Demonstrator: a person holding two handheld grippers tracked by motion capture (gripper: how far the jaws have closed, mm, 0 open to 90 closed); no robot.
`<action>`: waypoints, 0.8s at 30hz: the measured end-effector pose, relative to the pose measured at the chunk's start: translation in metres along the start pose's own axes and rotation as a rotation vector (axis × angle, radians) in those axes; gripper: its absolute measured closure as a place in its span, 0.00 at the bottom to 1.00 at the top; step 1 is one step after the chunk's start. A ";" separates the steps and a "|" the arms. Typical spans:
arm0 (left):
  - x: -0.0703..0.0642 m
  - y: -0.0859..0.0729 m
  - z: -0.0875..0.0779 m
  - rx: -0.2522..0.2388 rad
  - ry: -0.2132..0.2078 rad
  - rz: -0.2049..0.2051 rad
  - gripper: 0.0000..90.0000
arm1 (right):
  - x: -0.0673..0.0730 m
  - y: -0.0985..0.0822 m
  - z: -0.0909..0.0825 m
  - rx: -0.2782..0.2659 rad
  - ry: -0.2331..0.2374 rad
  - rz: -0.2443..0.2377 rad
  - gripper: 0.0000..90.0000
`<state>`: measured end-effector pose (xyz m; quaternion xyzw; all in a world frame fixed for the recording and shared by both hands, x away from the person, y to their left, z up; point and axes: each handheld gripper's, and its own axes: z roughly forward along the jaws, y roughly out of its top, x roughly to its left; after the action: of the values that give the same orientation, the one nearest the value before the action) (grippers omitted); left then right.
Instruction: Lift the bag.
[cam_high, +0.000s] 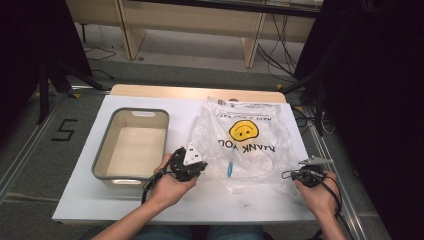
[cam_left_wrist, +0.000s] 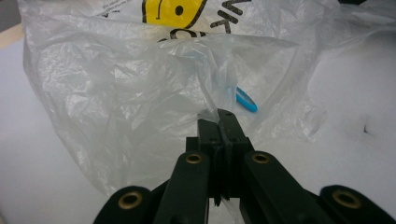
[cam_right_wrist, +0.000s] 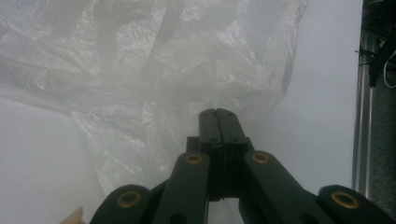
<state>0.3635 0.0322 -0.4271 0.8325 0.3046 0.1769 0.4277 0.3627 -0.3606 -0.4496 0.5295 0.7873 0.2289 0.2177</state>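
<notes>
A clear plastic bag (cam_high: 260, 150) with a yellow smiley face and "THANK YOU" print lies crumpled on the white table (cam_high: 235, 202). Inside it near the front sits a small blue item (cam_high: 229, 169), which looks like a ring in the left gripper view (cam_left_wrist: 246, 101). My left gripper (cam_high: 202, 165) is at the bag's near left edge, and its jaws (cam_left_wrist: 218, 115) are shut on a fold of the film. At the bag's near right corner my right gripper (cam_high: 290, 174) is shut too, with the bag's film (cam_right_wrist: 154, 70) gathered at its tips (cam_right_wrist: 218, 112).
An empty grey-rimmed bin (cam_high: 100, 155) stands on the table's left half, just left of my left hand. The table's right edge (cam_right_wrist: 357, 116) with a metal rail runs close to the right gripper. Bare white tabletop lies in front of the bag.
</notes>
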 end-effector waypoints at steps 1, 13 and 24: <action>0.000 0.001 -0.001 -0.014 0.001 -0.003 0.99 | 0.000 0.000 0.000 -0.001 0.000 -0.001 1.00; 0.002 0.014 -0.015 -0.135 0.016 0.007 0.99 | 0.001 0.003 -0.001 -0.041 -0.012 -0.006 1.00; 0.000 0.030 -0.025 -0.232 0.007 0.010 0.99 | 0.006 0.009 -0.004 -0.077 -0.006 -0.013 1.00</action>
<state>0.3604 0.0335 -0.3881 0.7782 0.2796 0.2158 0.5192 0.3646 -0.3526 -0.4415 0.5163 0.7806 0.2561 0.2421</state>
